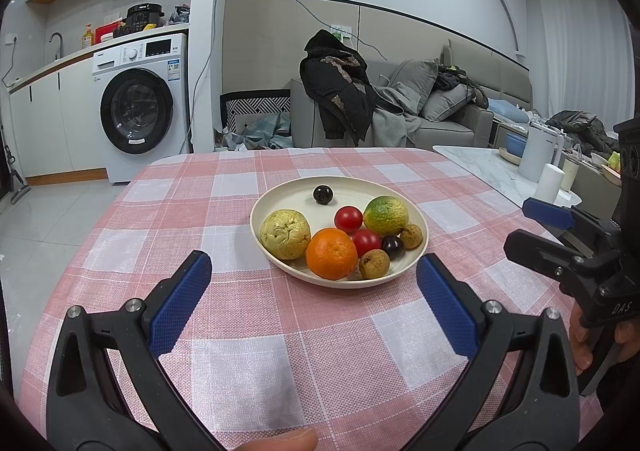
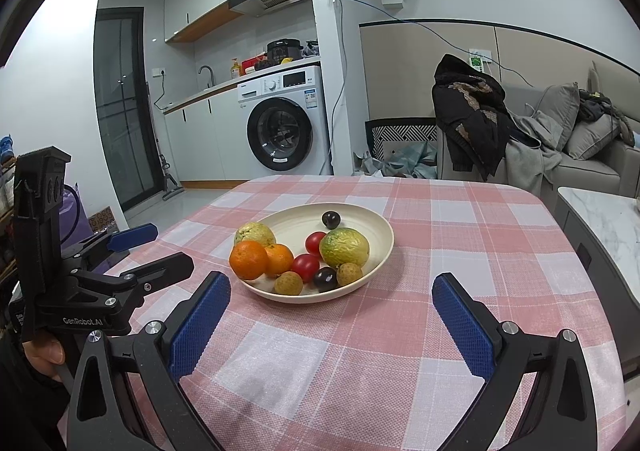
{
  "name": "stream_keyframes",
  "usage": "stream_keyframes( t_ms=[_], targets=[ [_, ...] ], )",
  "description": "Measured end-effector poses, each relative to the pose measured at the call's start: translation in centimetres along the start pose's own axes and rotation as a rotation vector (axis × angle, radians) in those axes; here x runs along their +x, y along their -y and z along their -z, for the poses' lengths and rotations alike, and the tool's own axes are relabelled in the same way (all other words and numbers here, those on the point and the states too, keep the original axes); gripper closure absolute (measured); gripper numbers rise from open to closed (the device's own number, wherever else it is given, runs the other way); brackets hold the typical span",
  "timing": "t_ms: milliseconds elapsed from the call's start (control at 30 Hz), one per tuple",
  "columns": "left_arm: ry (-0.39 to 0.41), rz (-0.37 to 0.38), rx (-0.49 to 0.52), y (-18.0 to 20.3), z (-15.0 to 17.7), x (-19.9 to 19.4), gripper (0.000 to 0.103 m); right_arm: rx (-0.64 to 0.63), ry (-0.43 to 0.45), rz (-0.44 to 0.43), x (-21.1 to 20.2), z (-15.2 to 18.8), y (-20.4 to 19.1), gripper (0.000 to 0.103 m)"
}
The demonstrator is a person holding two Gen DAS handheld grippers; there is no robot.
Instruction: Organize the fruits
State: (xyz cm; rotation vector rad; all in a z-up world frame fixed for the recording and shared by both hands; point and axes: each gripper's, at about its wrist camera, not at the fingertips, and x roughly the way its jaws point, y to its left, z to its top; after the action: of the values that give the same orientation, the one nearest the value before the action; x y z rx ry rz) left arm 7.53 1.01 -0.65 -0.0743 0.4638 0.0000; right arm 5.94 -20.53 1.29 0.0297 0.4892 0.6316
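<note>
Pink checked tablecloth (image 1: 280, 331), cream plate (image 1: 280, 195) of fruit, both grippers' jaws wide, empty.

left gripper (image 1: 314, 271) jaws spread wide, right gripper (image 2: 332, 293) likewise, both empty

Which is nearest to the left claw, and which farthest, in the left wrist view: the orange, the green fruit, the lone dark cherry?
1. Orange, at the plate's near edge.
2. Green fruit, mid-plate, right.
3. Lone dark cherry, far side.
</note>
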Motion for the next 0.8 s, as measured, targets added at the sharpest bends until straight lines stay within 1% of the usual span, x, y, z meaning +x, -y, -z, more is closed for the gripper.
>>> stream_keyframes(
  t_ms=[367, 800],
  targets=[
    [-0.006, -0.003, -0.004, -0.24, 0.27, 0.08, 0.001, 0.012, -0.010, 0.006, -0.14, 0.35, 0.57, 0.000],
    [-0.008, -0.005, -0.005, -0.45, 0.43, 0.24, 0.001, 0.034, -0.038, 0.018, 0.59, 0.28, 0.82, 0.000]
  ],
)
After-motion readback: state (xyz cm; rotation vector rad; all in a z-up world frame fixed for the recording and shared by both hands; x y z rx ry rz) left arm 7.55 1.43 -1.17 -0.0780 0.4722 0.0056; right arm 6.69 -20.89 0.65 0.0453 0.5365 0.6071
